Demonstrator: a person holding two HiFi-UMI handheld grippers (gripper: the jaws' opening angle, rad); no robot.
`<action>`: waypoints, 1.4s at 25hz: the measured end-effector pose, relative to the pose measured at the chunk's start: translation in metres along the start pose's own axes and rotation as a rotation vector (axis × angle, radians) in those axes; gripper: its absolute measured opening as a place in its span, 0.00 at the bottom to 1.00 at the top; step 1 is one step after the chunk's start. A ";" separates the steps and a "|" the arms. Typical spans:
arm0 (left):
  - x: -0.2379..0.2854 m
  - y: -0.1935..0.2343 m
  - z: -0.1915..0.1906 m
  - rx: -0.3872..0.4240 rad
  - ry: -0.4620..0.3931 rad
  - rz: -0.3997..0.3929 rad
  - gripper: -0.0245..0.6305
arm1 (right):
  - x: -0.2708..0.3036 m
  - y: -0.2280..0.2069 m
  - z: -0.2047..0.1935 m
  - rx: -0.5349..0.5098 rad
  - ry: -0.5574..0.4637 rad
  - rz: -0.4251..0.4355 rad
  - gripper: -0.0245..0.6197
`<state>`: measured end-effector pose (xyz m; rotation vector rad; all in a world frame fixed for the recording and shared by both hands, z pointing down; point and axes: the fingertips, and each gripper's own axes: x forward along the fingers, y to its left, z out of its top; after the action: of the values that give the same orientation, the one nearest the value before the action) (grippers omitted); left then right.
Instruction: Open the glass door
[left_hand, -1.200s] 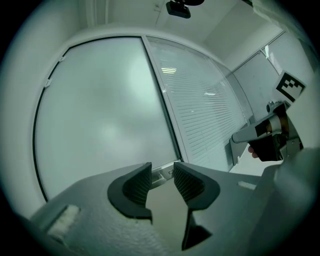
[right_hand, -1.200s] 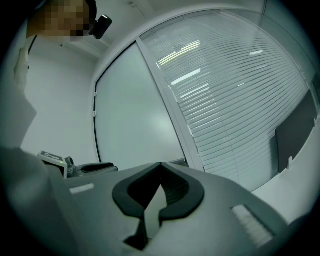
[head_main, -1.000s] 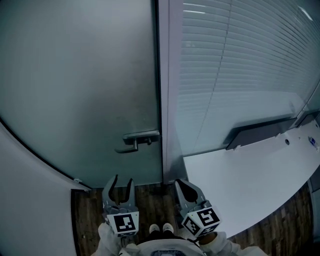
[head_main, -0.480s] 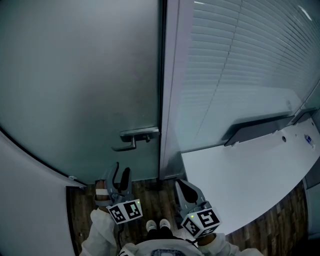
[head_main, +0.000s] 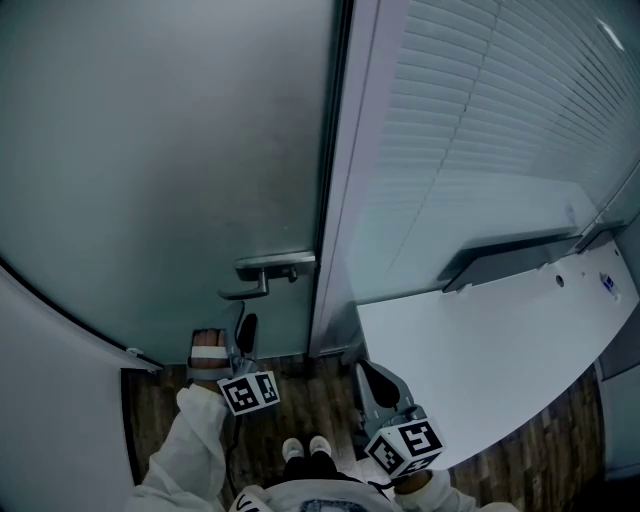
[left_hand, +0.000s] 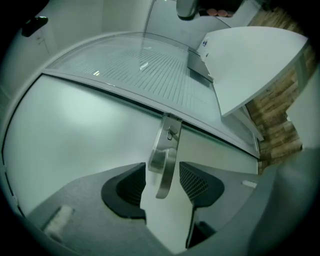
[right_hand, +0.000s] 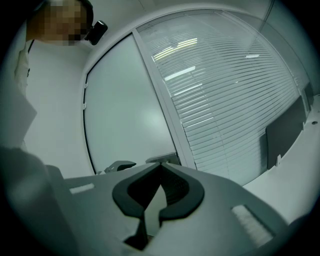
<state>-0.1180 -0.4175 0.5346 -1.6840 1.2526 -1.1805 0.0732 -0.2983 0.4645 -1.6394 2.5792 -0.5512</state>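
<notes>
The frosted glass door (head_main: 160, 150) fills the left of the head view, shut against its frame. Its metal lever handle (head_main: 268, 270) sits near the door's right edge. My left gripper (head_main: 243, 328) is rolled onto its side just below the lever, close to the glass. In the left gripper view the jaws (left_hand: 162, 167) stand open and the lever handle (left_hand: 165, 165) shows in the gap between the pads, which do not touch it. My right gripper (head_main: 367, 372) hangs lower right with its fingertips together, shut on nothing (right_hand: 160, 164). It points at the door frame.
A pale door frame (head_main: 340, 200) separates the door from a glass wall with slatted blinds (head_main: 500, 130). A white desk top (head_main: 480, 360) juts in at the right. A white wall (head_main: 50, 400) curves along the left. Wood floor (head_main: 300, 400) and the person's shoes (head_main: 305, 447) lie below.
The left gripper has rolled onto its side and moved up to the door, under the lever handle. The right gripper has stayed put.
</notes>
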 end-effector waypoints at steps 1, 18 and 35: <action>0.006 0.000 -0.003 0.012 0.009 -0.003 0.37 | 0.000 0.000 0.000 0.001 0.002 -0.002 0.04; 0.057 -0.011 -0.026 0.075 0.061 -0.016 0.34 | 0.000 -0.003 -0.012 0.003 0.031 -0.047 0.05; 0.058 -0.009 -0.027 0.044 0.081 0.007 0.22 | 0.002 -0.003 -0.016 0.011 0.037 -0.054 0.04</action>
<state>-0.1344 -0.4715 0.5657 -1.6128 1.2708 -1.2738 0.0716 -0.2968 0.4804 -1.7166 2.5589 -0.6029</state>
